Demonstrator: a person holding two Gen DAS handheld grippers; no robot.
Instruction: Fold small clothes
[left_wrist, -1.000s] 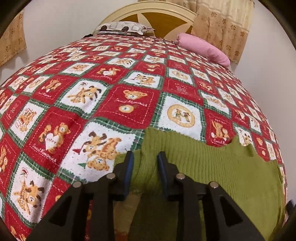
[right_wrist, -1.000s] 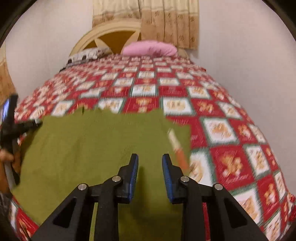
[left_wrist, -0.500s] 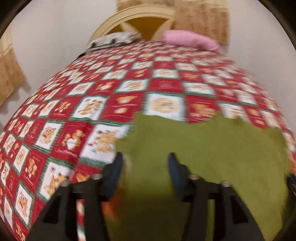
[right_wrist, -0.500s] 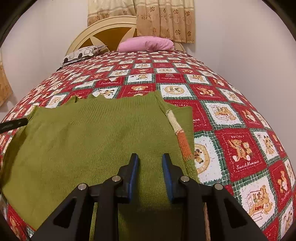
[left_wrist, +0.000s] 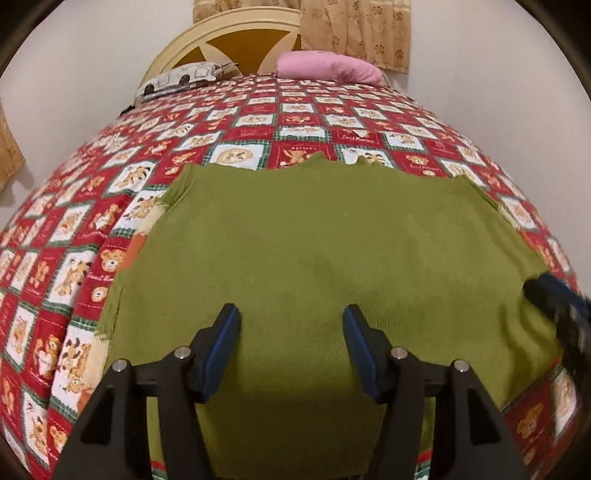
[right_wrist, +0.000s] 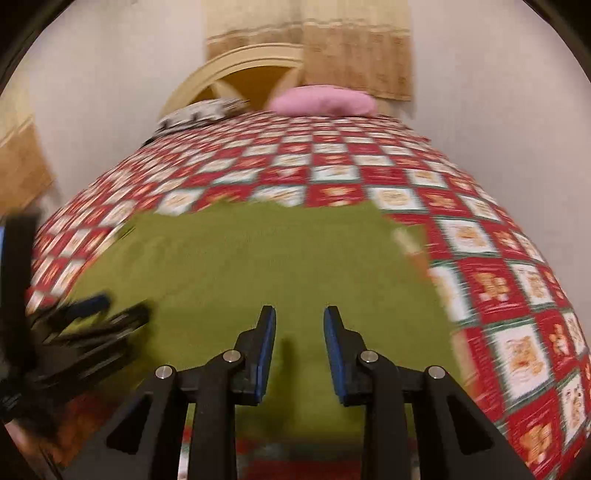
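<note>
A green knit sweater lies spread flat on the bed, with a cream and orange striped sleeve tucked under its left edge. My left gripper hovers over the sweater's near part, open wide with nothing between its fingers. In the blurred right wrist view the right gripper is over the same sweater, its jaws a narrow gap apart with nothing in them. A striped sleeve shows at the sweater's right edge. Each gripper shows blurred in the other's view: right gripper, left gripper.
The bed has a red and white teddy-bear quilt. At its head lie a pink pillow and a patterned pillow against a cream headboard. Walls close in on both sides, with curtains behind.
My left gripper let go of the sweater's left edge, opened wide and moved right over the sweater's middle. The right gripper shifted left with its gap unchanged; its view is now blurred.
</note>
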